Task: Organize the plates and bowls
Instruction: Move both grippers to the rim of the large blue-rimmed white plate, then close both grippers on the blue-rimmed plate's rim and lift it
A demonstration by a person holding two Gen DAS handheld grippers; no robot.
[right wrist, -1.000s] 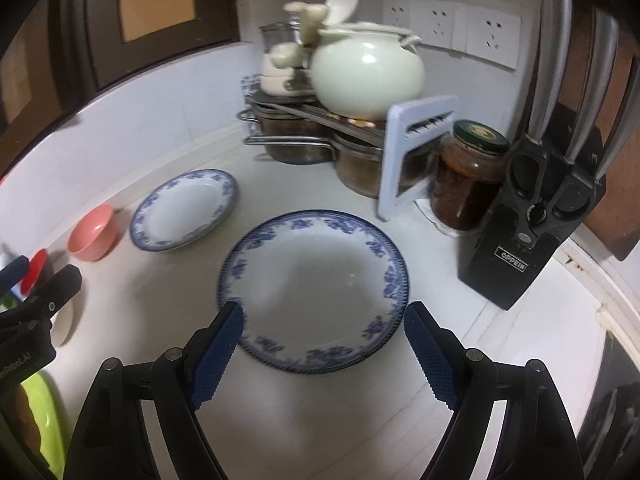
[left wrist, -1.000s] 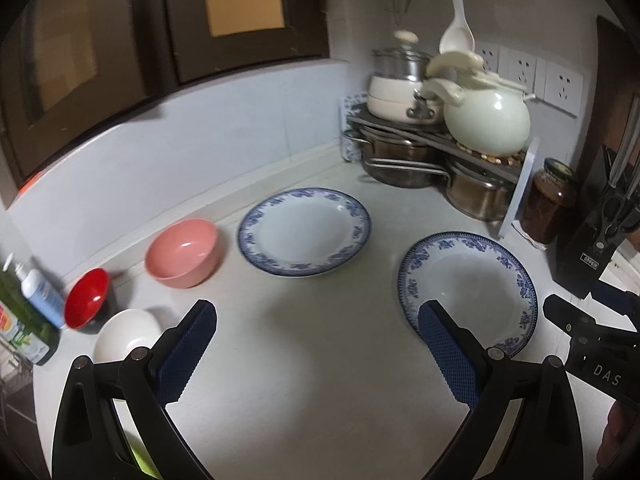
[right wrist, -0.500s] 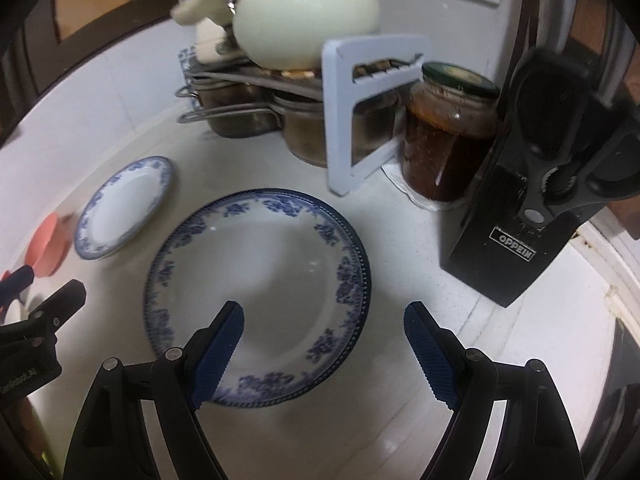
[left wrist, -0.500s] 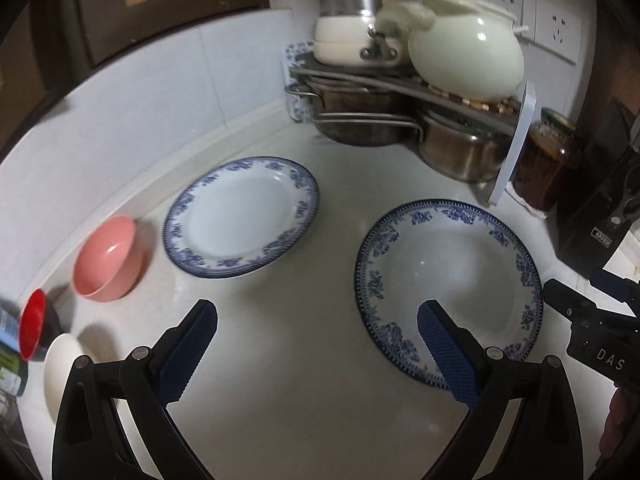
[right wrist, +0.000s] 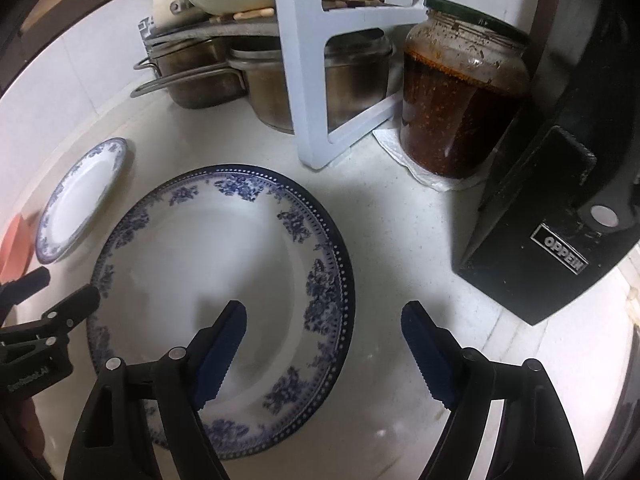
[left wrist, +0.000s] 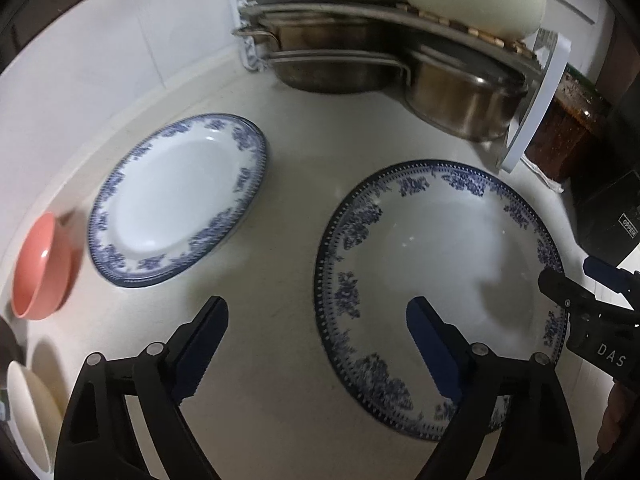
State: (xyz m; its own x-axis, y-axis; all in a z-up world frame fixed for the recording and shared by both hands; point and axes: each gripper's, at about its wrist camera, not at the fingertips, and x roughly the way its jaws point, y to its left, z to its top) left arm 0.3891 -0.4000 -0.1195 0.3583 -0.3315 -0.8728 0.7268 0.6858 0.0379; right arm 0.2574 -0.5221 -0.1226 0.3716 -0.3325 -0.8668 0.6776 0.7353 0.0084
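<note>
Both tools gape empty, the right tool (right wrist: pixel 323 354) and left tool (left wrist: pixel 316 354) straddling opposite rims of the large plate (right wrist: pixel 192 264).

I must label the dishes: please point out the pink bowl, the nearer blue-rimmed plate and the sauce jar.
pink bowl (left wrist: pixel 40 268), left wrist view, inner wall.
nearer blue-rimmed plate (right wrist: pixel 224 256), right wrist view, bare centre.
sauce jar (right wrist: pixel 460 96), right wrist view, glass body.

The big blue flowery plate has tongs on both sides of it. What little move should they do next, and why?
Probably ease the right tongs down so the plate rim's right edge sits between the open fingers, then close. One finger is over the plate and the other over the bare counter. The left tongs, also open, straddle its left edge, and nothing is gripped yet.
</note>
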